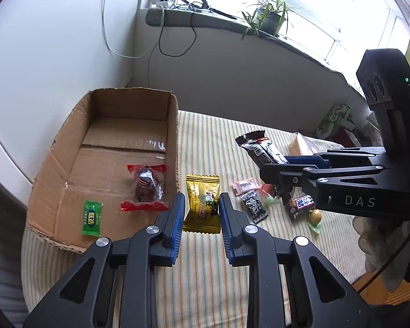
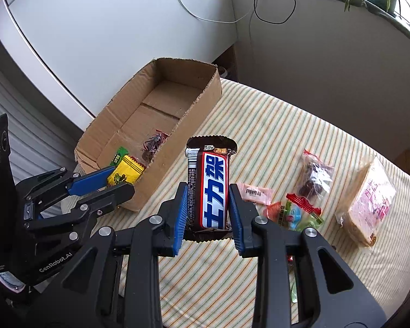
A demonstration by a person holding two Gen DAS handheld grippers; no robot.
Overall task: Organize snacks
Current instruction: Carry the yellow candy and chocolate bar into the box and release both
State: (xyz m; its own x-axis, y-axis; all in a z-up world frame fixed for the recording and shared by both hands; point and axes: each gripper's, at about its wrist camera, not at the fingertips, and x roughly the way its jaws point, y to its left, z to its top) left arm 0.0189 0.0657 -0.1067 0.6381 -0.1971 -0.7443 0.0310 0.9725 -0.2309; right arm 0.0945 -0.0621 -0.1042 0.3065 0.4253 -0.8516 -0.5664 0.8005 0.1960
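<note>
The left gripper (image 1: 201, 213) pinches a crinkled yellow foil snack packet (image 1: 202, 203) between ribbed blue pads at lower centre, just right of the corrugated cardboard box (image 1: 68, 169); inside the box lie a glossy green sachet (image 1: 91, 218) and a clear red-edged pouch (image 1: 146, 188); the right gripper (image 2: 206, 207) clamps a shiny brown chocolate bar (image 2: 211, 188) upright at centre frame, above the striped cloth (image 2: 273, 136), where loose wrapped snacks lie at right.
</note>
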